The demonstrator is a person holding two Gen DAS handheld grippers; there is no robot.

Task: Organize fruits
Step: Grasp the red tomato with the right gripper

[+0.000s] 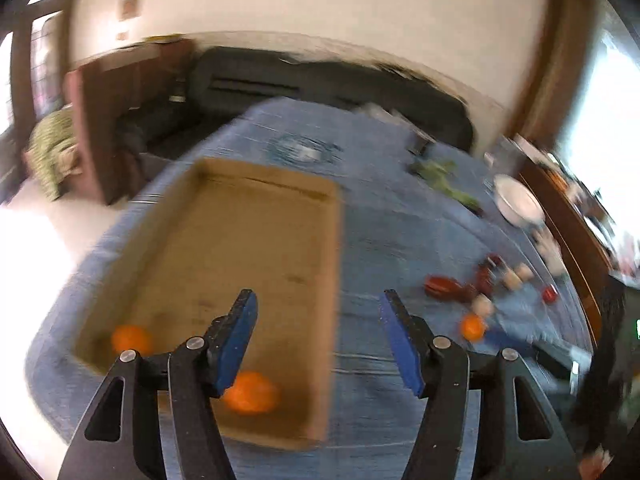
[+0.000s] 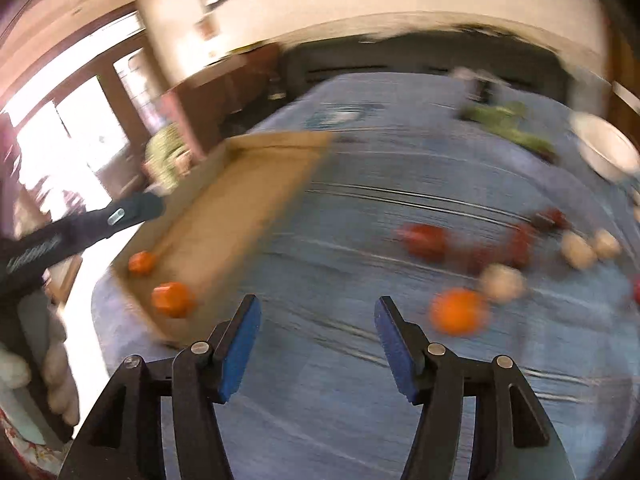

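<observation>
Left wrist view: blue cloth [image 1: 380, 240] under cardboard tray [image 1: 336, 240], cream wall [image 1: 320, 8] behind.

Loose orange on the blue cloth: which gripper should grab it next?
Right, probably. The loose orange lies just beside the open right gripper; the open left gripper hangs over the cardboard box edge, farther off.

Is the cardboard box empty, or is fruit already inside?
Not empty: the cardboard box holds two oranges at its near end. A third orange lies outside on the blue cloth.
</observation>
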